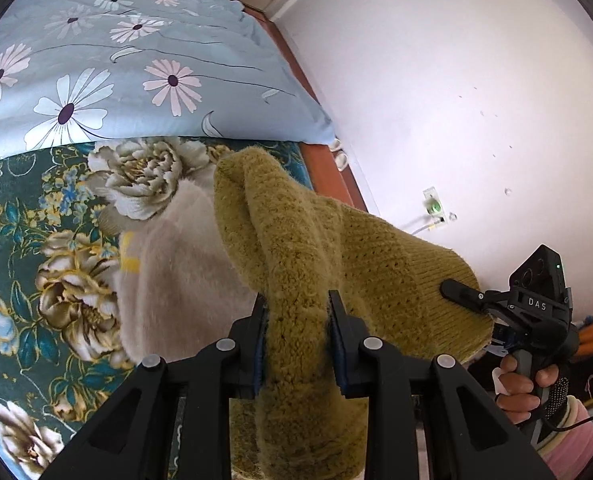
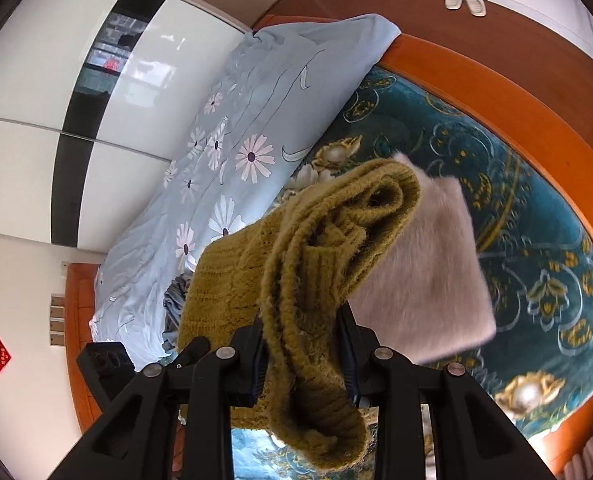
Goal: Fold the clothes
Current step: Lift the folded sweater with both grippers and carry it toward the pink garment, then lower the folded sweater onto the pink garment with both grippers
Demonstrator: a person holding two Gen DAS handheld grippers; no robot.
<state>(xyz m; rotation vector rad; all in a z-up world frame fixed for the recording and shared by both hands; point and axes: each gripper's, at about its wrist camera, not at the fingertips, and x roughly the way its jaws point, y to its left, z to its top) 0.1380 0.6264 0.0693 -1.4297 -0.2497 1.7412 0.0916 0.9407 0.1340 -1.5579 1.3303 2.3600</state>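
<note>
Both jaws are clamped on the sweater [image 1: 304, 248]: the left gripper [image 1: 298, 336] pinches a thick bunched fold, the right gripper [image 2: 302, 344] a rolled edge. It hangs in the air above the bed [image 2: 536, 208]. Beyond lies a folded pink garment [image 2: 436, 264]. Best to draw the grippers apart, level, so the knit spreads before lowering.

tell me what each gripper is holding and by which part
Both hold the fuzzy olive-green knit sweater, lifted above the bed. The left gripper pinches a bunched fold of it; the right gripper clamps a gathered ribbed edge, though which hem or cuff cannot be told.
</note>
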